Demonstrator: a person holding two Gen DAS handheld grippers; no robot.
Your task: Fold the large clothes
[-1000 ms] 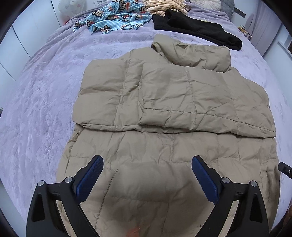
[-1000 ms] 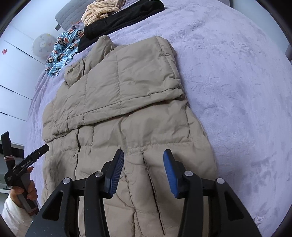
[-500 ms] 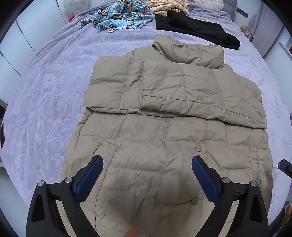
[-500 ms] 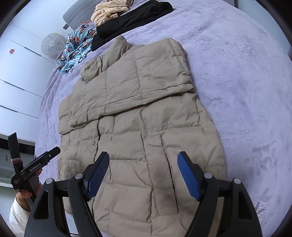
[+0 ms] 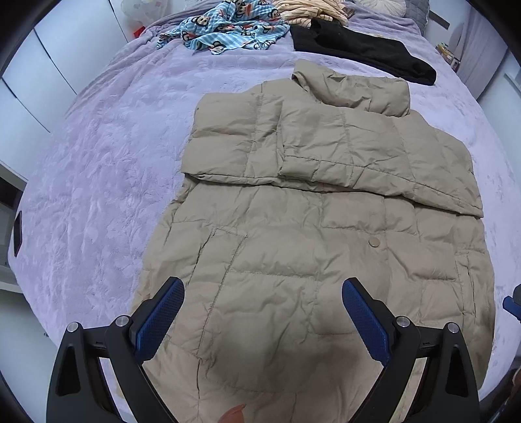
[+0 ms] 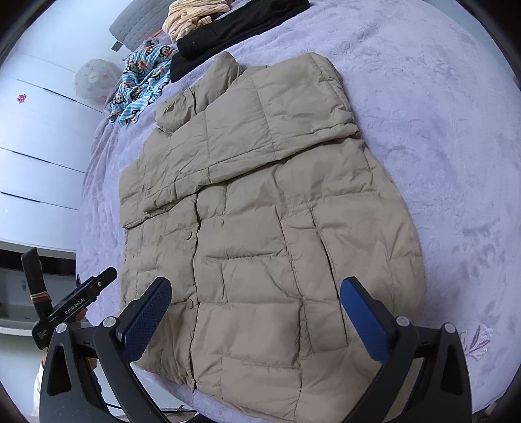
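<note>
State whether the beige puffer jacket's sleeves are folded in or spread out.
Folded in: both sleeves lie crossed over the chest of the jacket, none reaching onto the bedspread.

Beige jacket point(image 6: 260, 227), open right tongs point(image 6: 255, 312) above

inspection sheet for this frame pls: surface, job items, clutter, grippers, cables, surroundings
Surface: lilac bedspread, plush.
Job's things: beige puffer jacket lying flat, sleeves folded across the chest, collar toward the far end.
Clutter: blue monkey-print cloth, black garment, striped cream garment, all at the far end of the bed.
Grippers: left gripper open, nothing between its fingers; right gripper has just been opening, now wide, nothing between them. Both above the jacket's hem end.
Cables: nothing seen.
Surroundings: white cupboard fronts beside the bed.
</note>
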